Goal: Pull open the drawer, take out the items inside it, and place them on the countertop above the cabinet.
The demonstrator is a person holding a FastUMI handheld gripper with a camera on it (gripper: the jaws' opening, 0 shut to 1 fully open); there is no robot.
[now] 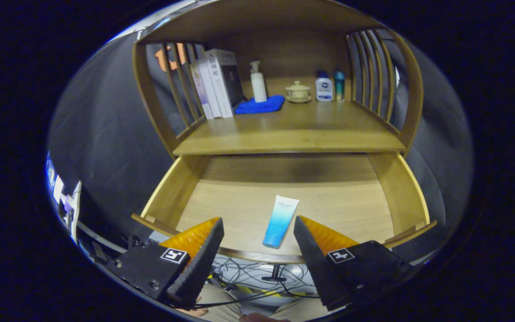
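Note:
The wooden drawer point(396, 188) stands pulled out below the cabinet's countertop point(293, 134). A light blue and white tube point(280, 221) lies flat on the drawer floor near its front edge, cap end toward me. My gripper point(257, 223) hovers above the drawer's front, open, and the tube lies between the two fingertips and lower down. Neither finger touches it.
On the countertop stand several boxes point(216, 82) at the back left, a blue cloth point(259, 105), a white pump bottle point(258, 82), a lidded cup point(298, 91) and two small bottles point(330, 86). Slatted wooden sides point(373, 71) flank it. Cables point(257, 277) lie on the floor below.

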